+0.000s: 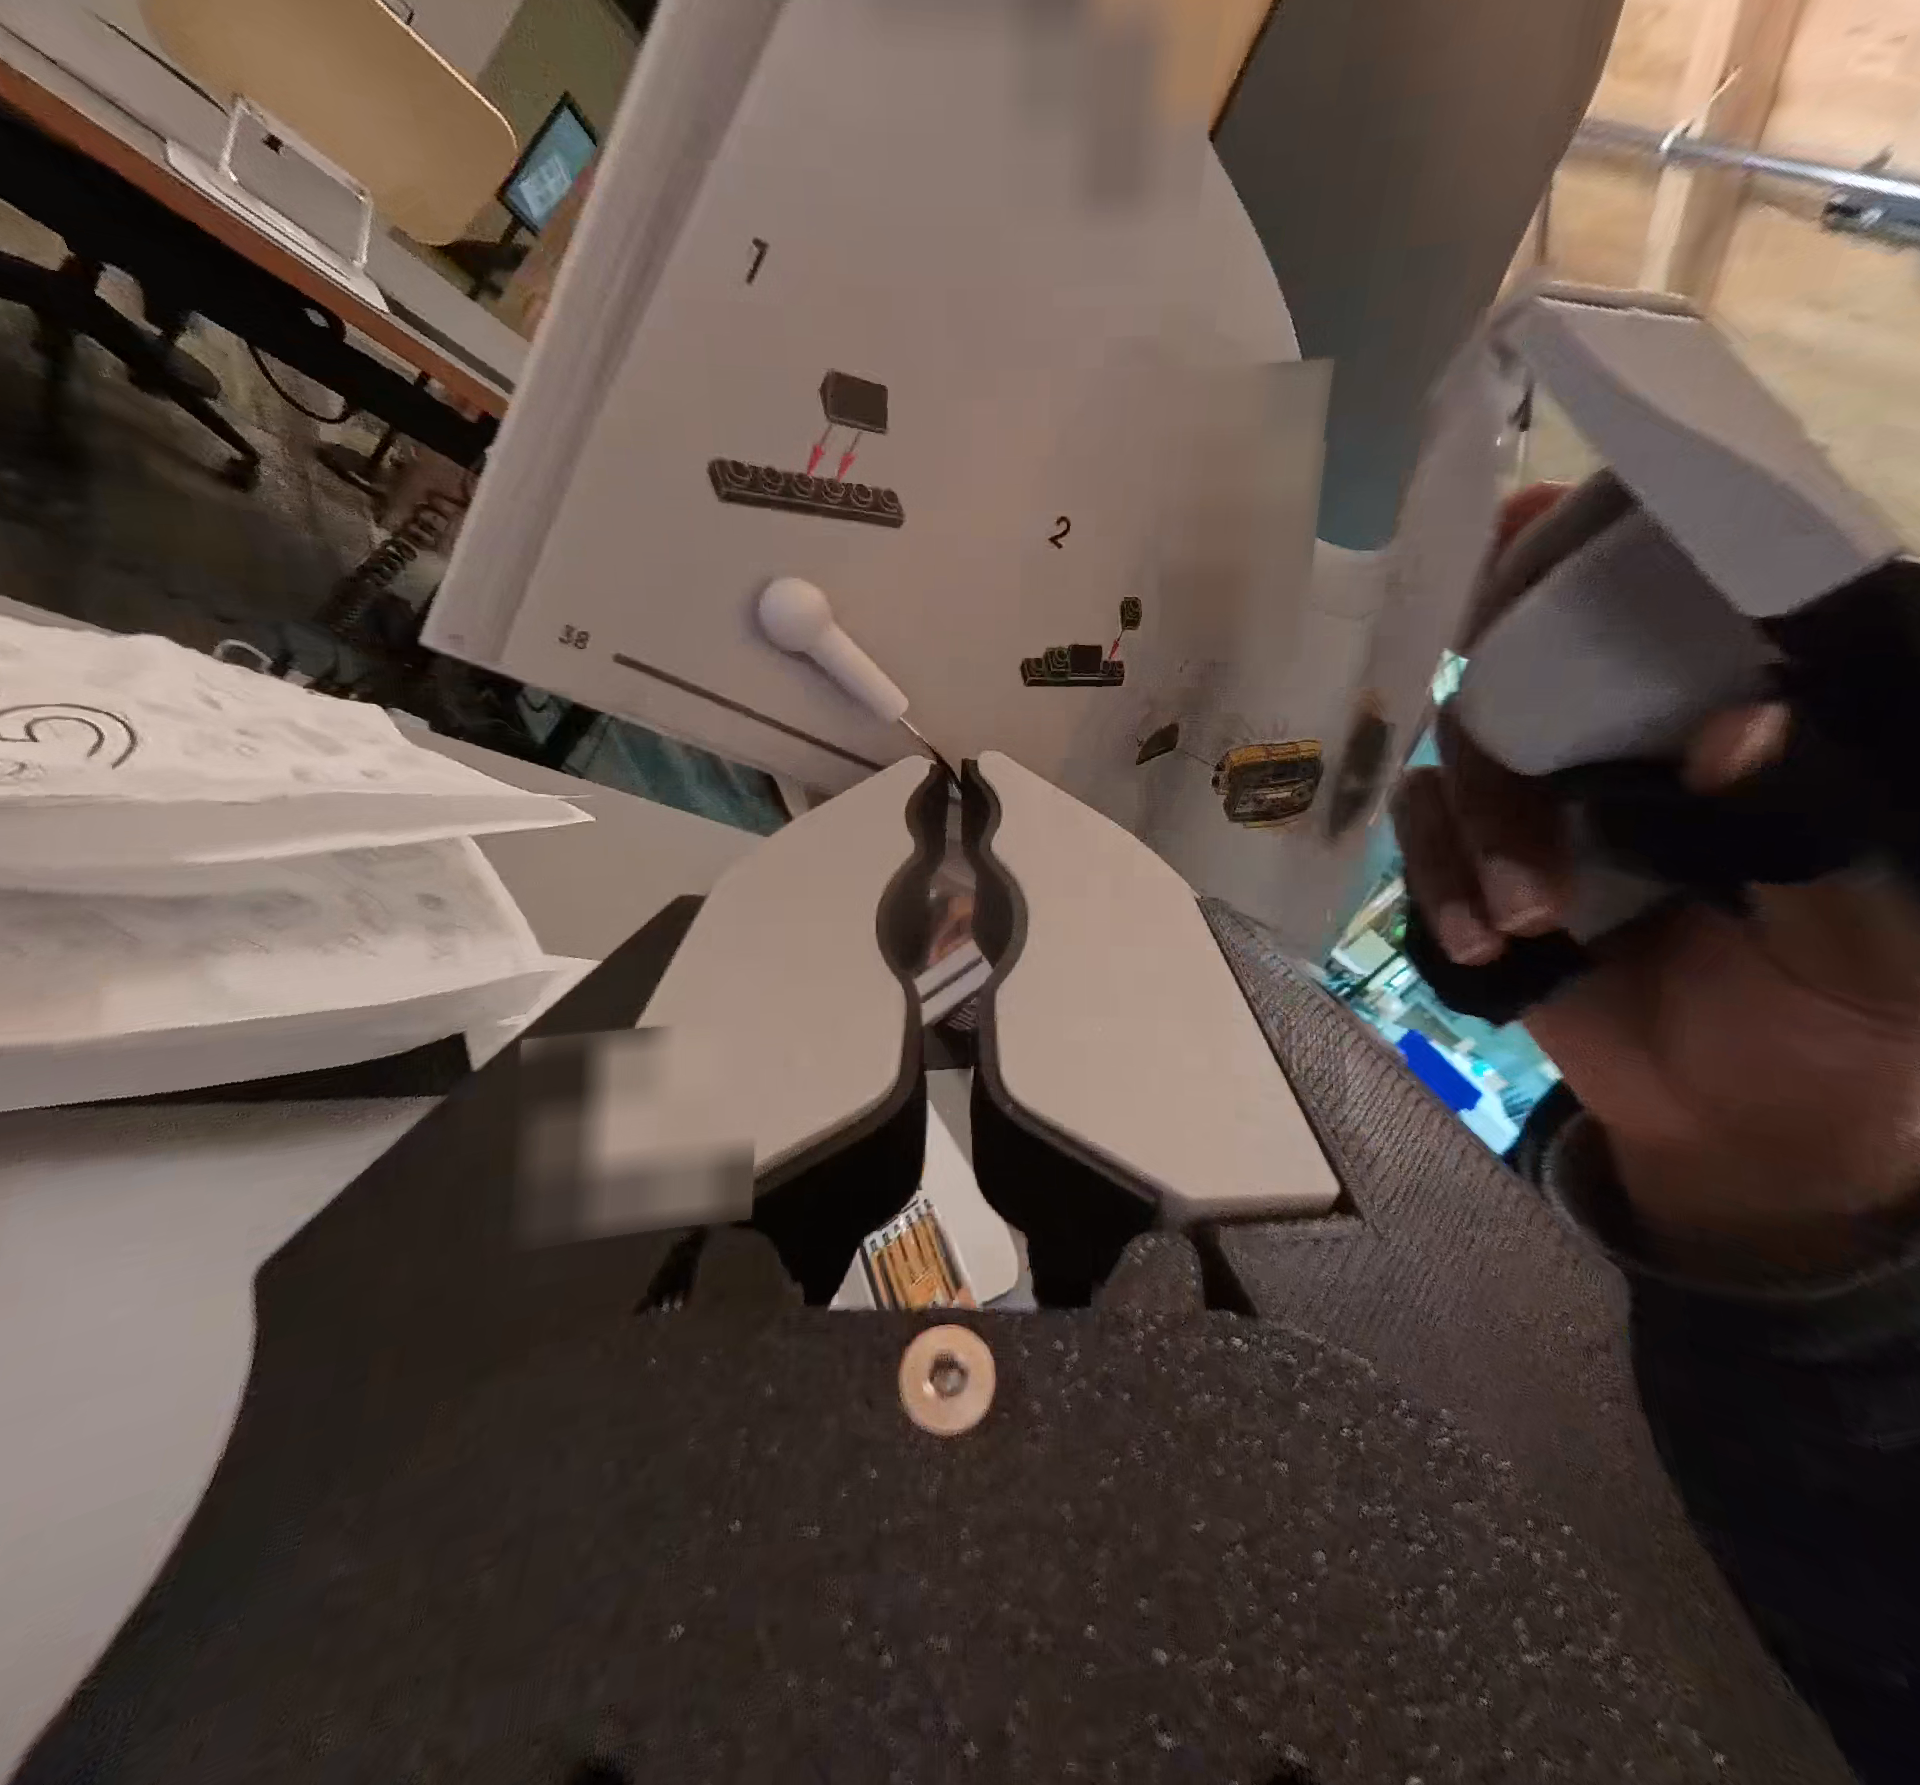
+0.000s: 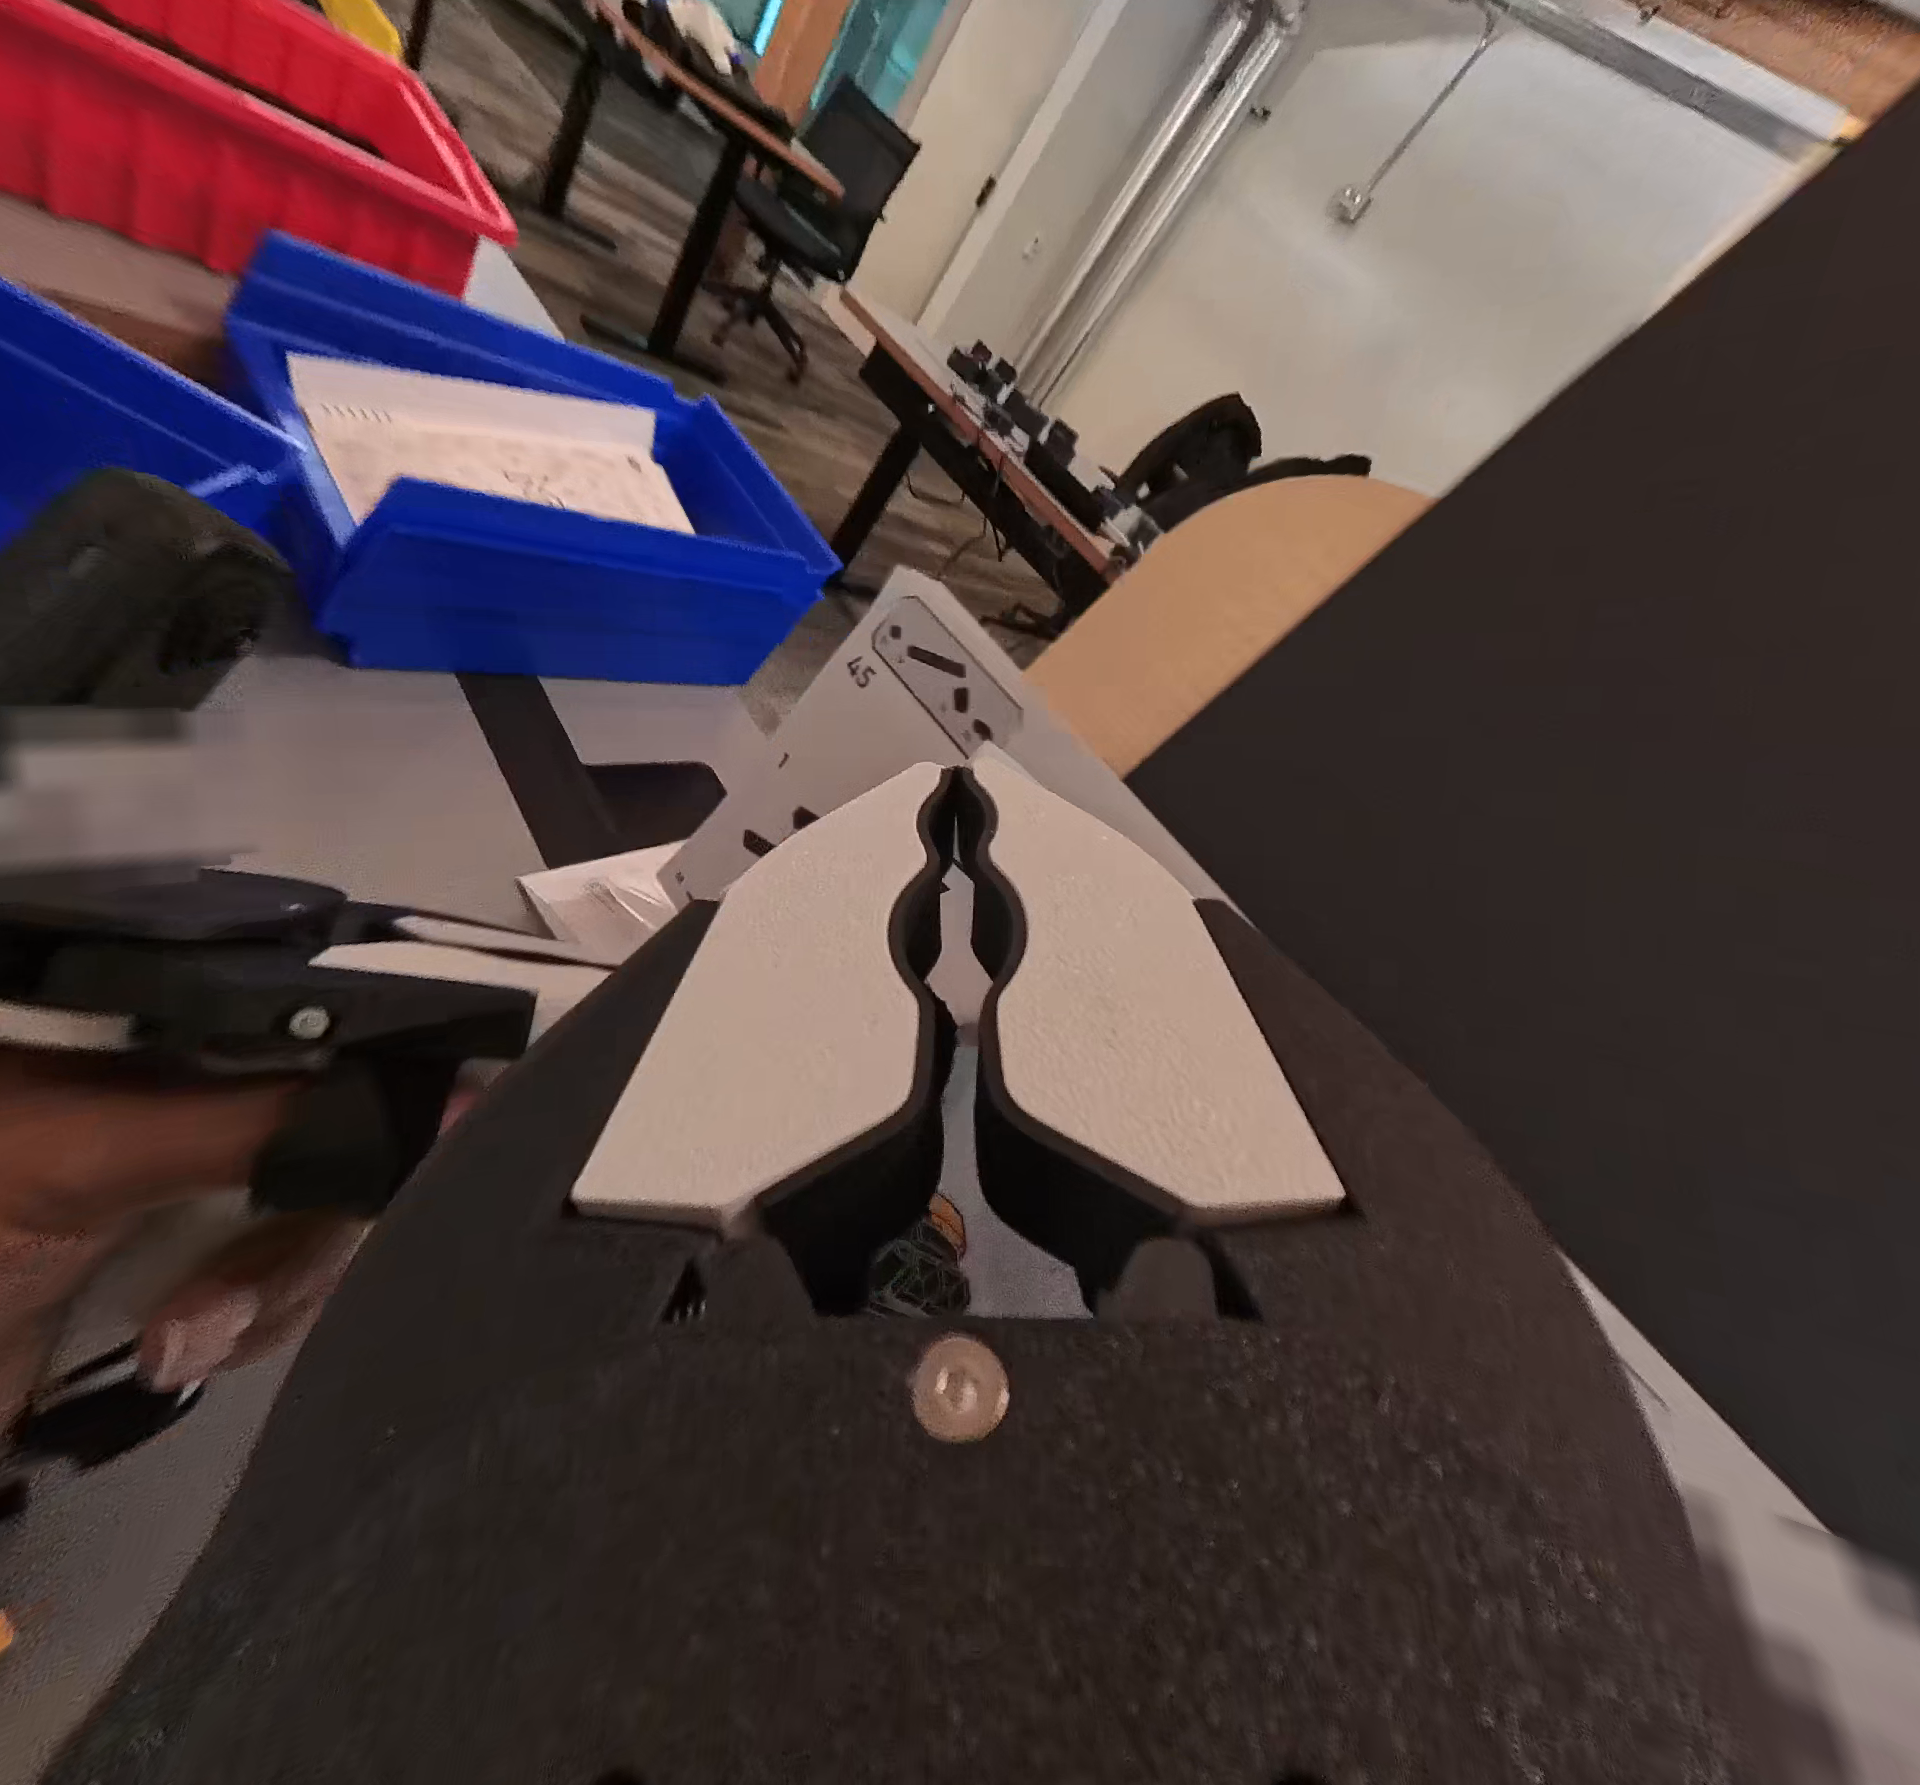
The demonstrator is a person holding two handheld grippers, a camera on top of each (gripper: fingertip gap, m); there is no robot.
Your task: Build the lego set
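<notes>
The lego instruction booklet's page (image 1: 935, 333) stands lifted up in front of my left gripper (image 1: 951, 767). That gripper is shut, with its tips at the page's lower edge, apparently pinching it. A white knob-ended pin (image 1: 821, 629) lies against the page with its thin metal tip at my fingertips. I cannot tell whether it is gripped. My right gripper (image 2: 954, 779) is shut on the same page (image 2: 914, 686). It also shows blurred in the left wrist view (image 1: 1621, 655), held by a gloved hand (image 1: 1507, 904). The left gripper (image 2: 343, 966) shows at the left of the right wrist view. No loose bricks show.
White paper bags (image 1: 239, 862) lie on the table to my left. Blue bins (image 2: 540, 530), one holding paper sheets, and red bins (image 2: 208, 135) stand at the table's far left. A black panel (image 2: 1558, 800) rises on the right. Desks and chairs stand beyond. Some 11 centimeters of space lies between my two pairs of fingers.
</notes>
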